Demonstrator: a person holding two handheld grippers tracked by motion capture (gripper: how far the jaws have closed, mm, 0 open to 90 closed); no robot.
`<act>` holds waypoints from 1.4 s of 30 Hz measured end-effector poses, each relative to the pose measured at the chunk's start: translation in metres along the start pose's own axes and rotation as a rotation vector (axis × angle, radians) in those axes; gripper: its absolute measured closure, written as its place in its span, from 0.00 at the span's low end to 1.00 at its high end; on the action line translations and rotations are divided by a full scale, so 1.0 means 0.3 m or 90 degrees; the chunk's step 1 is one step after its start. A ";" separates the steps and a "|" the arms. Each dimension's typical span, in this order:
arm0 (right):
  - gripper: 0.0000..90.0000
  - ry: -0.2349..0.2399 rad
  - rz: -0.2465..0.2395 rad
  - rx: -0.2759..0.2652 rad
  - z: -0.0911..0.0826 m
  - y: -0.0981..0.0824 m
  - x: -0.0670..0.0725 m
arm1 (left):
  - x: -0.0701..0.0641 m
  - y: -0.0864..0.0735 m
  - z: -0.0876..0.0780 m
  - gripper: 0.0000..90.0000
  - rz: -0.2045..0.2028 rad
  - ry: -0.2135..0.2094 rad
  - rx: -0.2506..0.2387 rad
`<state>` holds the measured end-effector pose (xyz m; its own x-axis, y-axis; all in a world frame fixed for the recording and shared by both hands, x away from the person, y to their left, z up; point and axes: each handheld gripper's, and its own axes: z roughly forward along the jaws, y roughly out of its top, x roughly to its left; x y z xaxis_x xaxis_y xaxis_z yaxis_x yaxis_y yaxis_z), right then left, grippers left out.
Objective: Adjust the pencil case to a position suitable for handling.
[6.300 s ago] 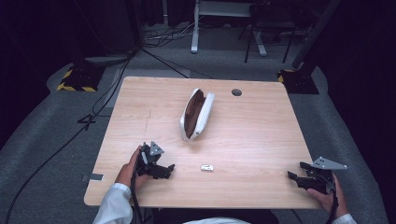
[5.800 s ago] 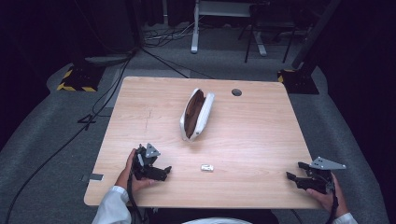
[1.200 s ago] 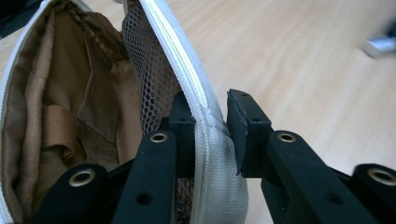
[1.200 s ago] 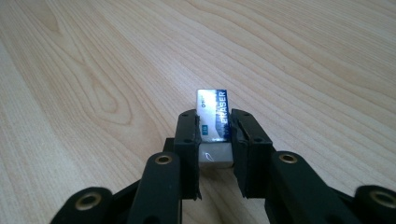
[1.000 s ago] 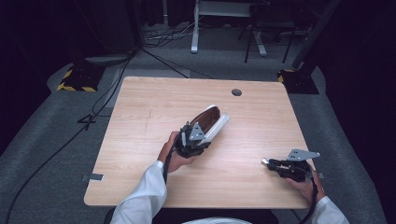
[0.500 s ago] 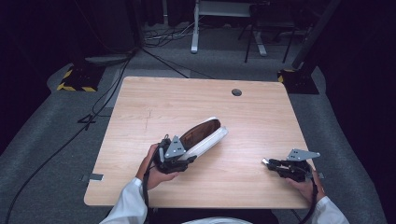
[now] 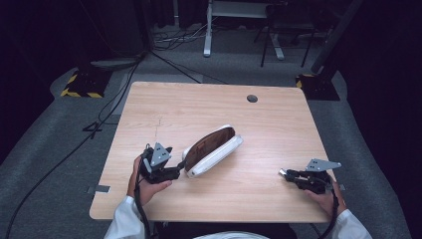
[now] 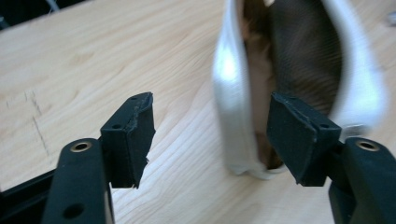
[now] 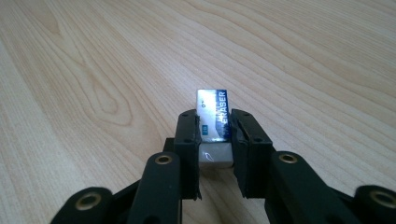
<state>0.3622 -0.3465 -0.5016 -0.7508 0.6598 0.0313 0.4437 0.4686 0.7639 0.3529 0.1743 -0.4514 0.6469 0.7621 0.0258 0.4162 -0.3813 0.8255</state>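
Observation:
A white pencil case (image 7: 215, 151) with a brown lining lies open on the wooden table (image 7: 278, 124), slanting up to the right. My left gripper (image 7: 179, 168) is at its lower left end. In the left gripper view its jaws have just been opening and stand apart around the case's near end (image 8: 232, 88), the left pad clear of it. My right gripper (image 7: 283, 174) rests low at the table's front right, shut on a small white eraser (image 9: 213, 115) in a blue printed sleeve, which sticks out past the pads.
A round cable hole (image 7: 252, 98) sits near the table's far edge. Cables (image 7: 79, 144) run over the grey floor at the left. A yellow-and-black striped base (image 7: 79, 84) stands beyond the table's far left corner, and a desk frame (image 7: 239, 30) stands behind.
The left hand has drawn back toward the front left, and the case came with it and turned flatter. Its jaws have spread off the case. The right gripper has kept still with the eraser.

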 end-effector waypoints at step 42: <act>0.82 -0.007 0.027 0.002 -0.056 -0.033 -0.041 | -0.067 0.198 0.388 0.61 0.070 -0.222 0.009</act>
<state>0.3588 -0.3689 -0.4987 -0.7262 0.6852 0.0562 0.4762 0.4423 0.7600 0.4389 0.0754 -0.4686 0.8663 0.4928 -0.0821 0.3394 -0.4599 0.8206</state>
